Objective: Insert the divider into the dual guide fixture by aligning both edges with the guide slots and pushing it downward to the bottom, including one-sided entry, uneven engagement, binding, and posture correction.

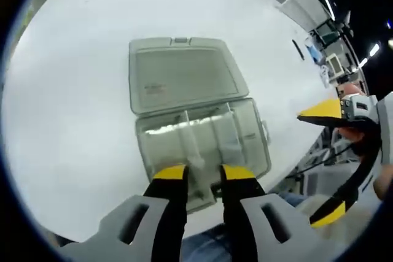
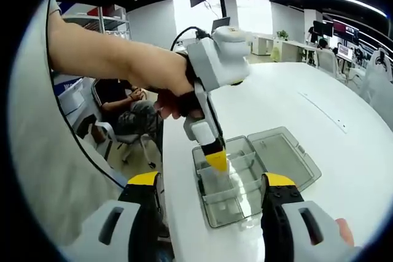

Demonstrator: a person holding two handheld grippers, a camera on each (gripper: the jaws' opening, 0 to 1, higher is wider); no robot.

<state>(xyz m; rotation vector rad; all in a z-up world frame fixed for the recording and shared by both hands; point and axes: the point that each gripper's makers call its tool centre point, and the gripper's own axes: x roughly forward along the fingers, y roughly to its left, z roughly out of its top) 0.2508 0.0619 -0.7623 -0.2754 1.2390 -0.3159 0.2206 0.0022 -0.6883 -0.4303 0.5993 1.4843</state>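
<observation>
1. Pinching the divider [image 1: 198,167] between my left gripper [image 1: 203,173] tips, inside the box [image 1: 245,128], mid-insertion.
2. My right gripper [image 2: 212,183] hangs open, box between its jaws.
3. Next I'd level it, then press down.

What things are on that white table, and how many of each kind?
Clear plastic box with open lid: 1
Clear divider held in the box: 1
Handheld grippers, left and right: 2
Total: 4
</observation>
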